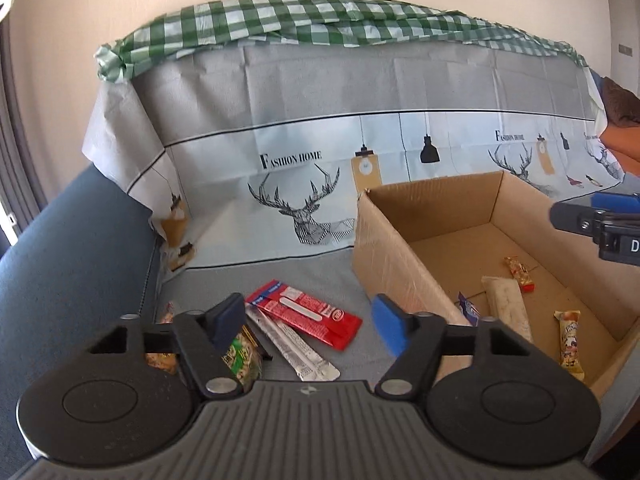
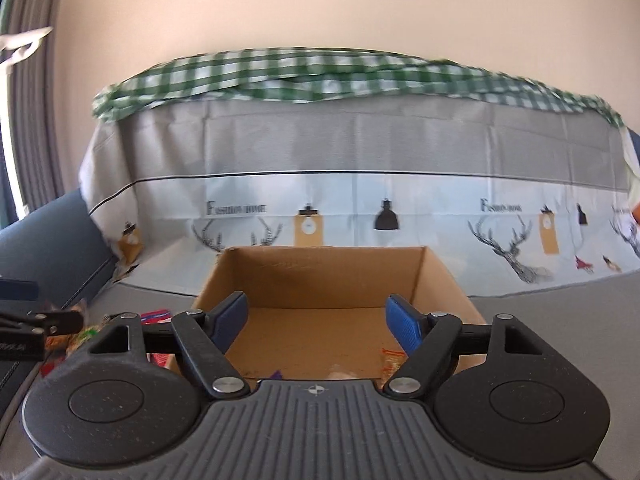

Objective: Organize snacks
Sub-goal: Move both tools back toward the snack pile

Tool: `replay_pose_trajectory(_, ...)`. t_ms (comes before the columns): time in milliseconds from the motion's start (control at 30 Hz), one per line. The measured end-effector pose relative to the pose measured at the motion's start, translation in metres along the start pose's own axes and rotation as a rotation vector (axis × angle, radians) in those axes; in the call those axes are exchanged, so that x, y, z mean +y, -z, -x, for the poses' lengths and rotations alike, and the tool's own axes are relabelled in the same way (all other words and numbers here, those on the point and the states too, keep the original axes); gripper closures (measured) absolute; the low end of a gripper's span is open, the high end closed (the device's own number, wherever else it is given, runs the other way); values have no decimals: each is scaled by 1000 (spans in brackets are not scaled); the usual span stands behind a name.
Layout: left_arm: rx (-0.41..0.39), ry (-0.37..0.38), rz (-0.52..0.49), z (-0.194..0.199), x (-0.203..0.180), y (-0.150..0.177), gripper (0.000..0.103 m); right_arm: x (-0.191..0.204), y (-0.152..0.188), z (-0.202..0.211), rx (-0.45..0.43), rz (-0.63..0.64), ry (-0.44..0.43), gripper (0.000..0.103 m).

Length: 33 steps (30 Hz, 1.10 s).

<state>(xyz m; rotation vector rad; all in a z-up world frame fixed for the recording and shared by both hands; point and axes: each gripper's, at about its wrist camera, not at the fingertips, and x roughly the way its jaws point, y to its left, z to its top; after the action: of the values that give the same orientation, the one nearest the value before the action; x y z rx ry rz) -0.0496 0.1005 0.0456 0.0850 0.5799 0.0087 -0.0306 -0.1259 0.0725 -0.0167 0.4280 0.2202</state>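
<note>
My left gripper (image 1: 310, 322) is open and empty, just above loose snacks on the grey cloth: a red packet (image 1: 308, 314), a silver stick packet (image 1: 296, 350) and a green packet (image 1: 242, 356). An open cardboard box (image 1: 394, 248) to its right holds several snacks, among them a white bar (image 1: 506, 306), a small red-and-gold bar (image 1: 519, 274) and a yellow packet (image 1: 569, 342). My right gripper (image 2: 318, 320) is open and empty over the same box (image 2: 328, 268); it also shows at the right edge of the left wrist view (image 1: 596, 216).
A grey deer-print cloth (image 1: 304, 200) drapes the backrest behind, with a green checked cloth (image 1: 304, 20) on top. A dark blue cushion (image 1: 72, 264) lies to the left. Another snack (image 1: 162, 360) sits behind my left finger.
</note>
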Motion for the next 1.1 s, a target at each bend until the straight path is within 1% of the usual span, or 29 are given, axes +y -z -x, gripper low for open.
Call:
replay_pose_trajectory(33,-9,12,8,0,4,3,38,5,0,0,-4,9,-9,26)
replay_pose_trajectory(100,-29,46,27,0,12,12,39,16,0,1,-6,28,-27,26)
replay_pose_trajectory(133,-20,57,28,-5,15,15,45,21,0,0,-5,34,-36,28)
replay_pose_trajectory(200,7,48,20,-10,17,18,52,31,1,0,1,42,-60,31)
replay_pose_trajectory(300,7,58,74,-10,30,20,55,46,4,-1,5,65,-88,41)
replay_pose_trajectory(367,14,52,118,-11,41,20,56,57,5,-2,2,76,-113,58)
replay_pose_trajectory(467,43,14,216,-15,62,22,56,68,6,-4,2,68,-155,65)
replay_pose_trajectory(567,93,-45,355,-21,90,27,56,81,7,-7,13,43,-200,65)
replay_pose_trajectory(633,126,-71,457,-26,110,32,56,91,9,-11,31,26,-227,65)
replay_pose_trajectory(733,173,-85,571,-30,131,39,56,109,14,-16,55,13,-276,65)
replay_pose_trajectory(800,191,-83,610,-33,139,42,55,124,17,-21,67,27,-306,65)
replay_pose_trajectory(900,215,-62,642,-38,146,44,54,146,24,-31,97,61,-337,65)
replay_pose_trajectory(1000,232,-43,661,-41,150,46,50,163,31,-45,152,89,-332,65)
replay_pose_trajectory(1100,242,-34,669,-46,151,47,46,173,37,-62,201,90,-318,65)
